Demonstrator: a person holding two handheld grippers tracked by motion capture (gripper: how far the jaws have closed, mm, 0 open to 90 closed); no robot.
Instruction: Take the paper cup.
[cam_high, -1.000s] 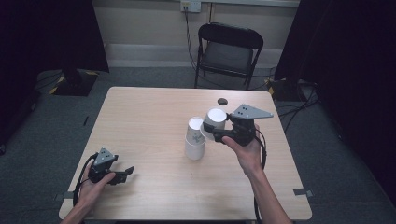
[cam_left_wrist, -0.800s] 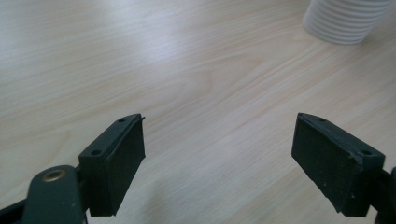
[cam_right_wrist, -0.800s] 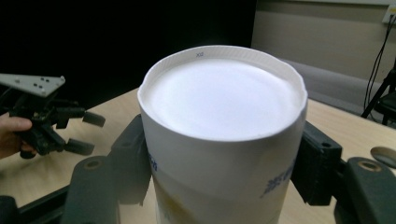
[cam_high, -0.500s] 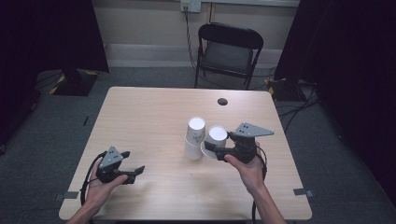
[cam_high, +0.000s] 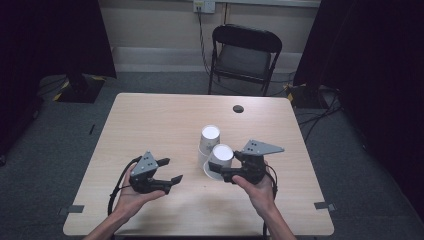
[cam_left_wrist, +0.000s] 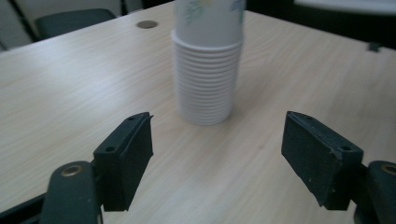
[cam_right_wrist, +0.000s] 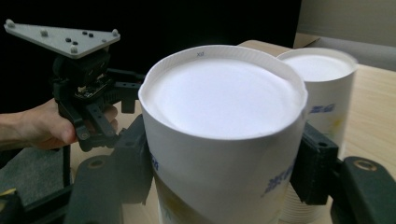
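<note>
A tall stack of white paper cups stands upside down at the table's middle and also rises ahead in the left gripper view. My right gripper is shut on a single upside-down cup, tilted just in front of the stack; its jaws have just been closing on the cup, with the stack behind. My left gripper hovers left of the stack, open, nothing between its jaws, which have just been closing a little.
A small dark round disc lies near the far edge of the wooden table. A black folding chair stands beyond the table. Cables lie on the floor at the right.
My left gripper has risen and moved right toward the stack. My right gripper has carried the single cup down and toward the near edge, away from the stack's top.
</note>
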